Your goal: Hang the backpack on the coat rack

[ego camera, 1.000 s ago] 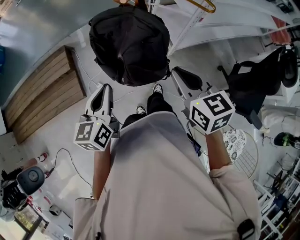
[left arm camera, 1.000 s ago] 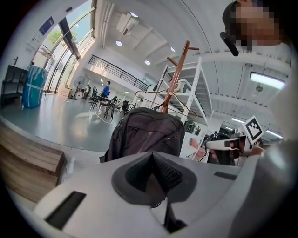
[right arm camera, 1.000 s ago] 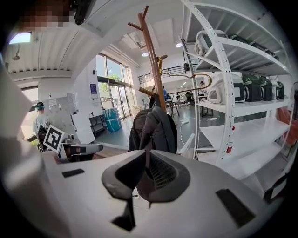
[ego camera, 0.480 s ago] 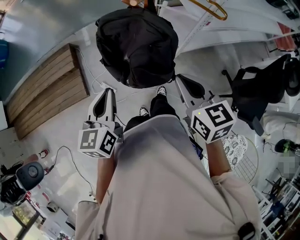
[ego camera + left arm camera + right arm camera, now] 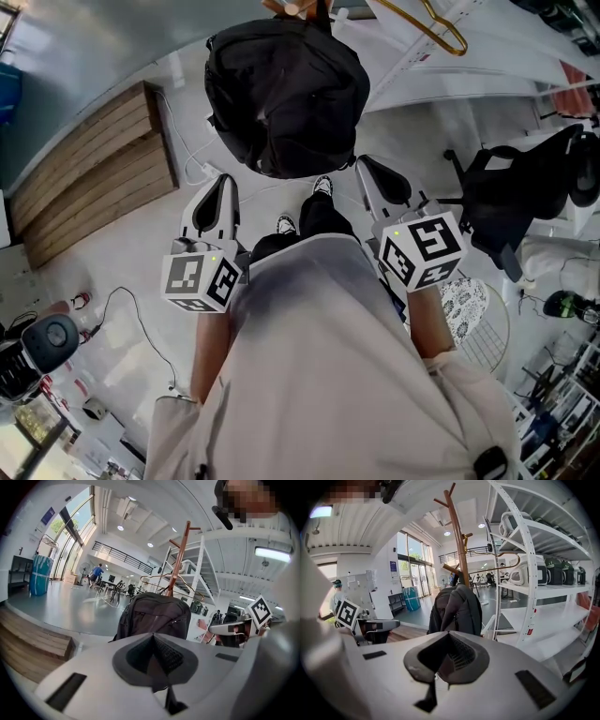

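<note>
The black backpack (image 5: pixel 286 94) hangs from the brown wooden coat rack (image 5: pixel 292 7) straight ahead of me. The left gripper view shows the backpack (image 5: pixel 154 617) below the rack's pole (image 5: pixel 180 555); the right gripper view shows the backpack (image 5: pixel 457 609) against the pole (image 5: pixel 459 536). My left gripper (image 5: pixel 212 202) is shut and empty, a short way back from the bag's lower left. My right gripper (image 5: pixel 375 178) is also shut with nothing in it, just off the bag's lower right. Neither touches the bag.
A white shelf unit (image 5: pixel 534 573) with helmets stands right of the rack. A wooden platform (image 5: pixel 94 183) lies on the floor at left. An office chair (image 5: pixel 511 192) stands at right. A wooden hanger (image 5: pixel 427 21) dangles near the shelf. Cables trail on the floor (image 5: pixel 141 323).
The whole scene has slid slightly right and down in the head view as the head moved. Both grippers keep their distance from the hanging backpack.
</note>
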Action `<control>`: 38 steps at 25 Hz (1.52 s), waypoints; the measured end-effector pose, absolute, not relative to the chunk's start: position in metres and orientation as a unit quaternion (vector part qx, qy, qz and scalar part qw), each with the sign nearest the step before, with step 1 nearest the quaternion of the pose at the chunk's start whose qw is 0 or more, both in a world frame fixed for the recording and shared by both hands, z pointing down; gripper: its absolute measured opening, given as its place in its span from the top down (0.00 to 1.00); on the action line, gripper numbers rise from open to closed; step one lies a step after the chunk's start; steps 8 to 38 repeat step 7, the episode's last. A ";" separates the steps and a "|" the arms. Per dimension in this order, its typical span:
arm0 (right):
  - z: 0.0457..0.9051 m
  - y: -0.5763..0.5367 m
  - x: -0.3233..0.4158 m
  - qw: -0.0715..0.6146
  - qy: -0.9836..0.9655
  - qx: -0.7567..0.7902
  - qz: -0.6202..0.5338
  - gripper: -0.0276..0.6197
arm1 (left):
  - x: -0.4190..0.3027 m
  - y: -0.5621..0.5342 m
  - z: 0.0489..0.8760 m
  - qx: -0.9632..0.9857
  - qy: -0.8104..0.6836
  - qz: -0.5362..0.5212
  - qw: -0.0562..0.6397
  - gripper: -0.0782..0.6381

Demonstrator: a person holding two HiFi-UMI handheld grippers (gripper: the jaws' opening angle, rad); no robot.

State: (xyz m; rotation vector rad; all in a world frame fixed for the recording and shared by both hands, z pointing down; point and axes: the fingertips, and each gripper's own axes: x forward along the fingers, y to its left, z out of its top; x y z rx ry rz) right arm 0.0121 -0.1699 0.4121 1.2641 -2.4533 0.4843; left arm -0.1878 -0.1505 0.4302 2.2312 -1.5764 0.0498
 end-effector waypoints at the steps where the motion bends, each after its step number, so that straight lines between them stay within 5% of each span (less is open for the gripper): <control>1: 0.413 -0.169 0.012 0.172 -0.861 0.447 0.169 0.94 | -0.187 -0.150 0.430 0.800 -0.564 0.017 0.204 0.88; 38: 0.418 -0.163 0.012 0.189 -0.854 0.456 0.164 0.95 | -0.184 -0.148 0.433 0.805 -0.556 0.020 0.205 0.88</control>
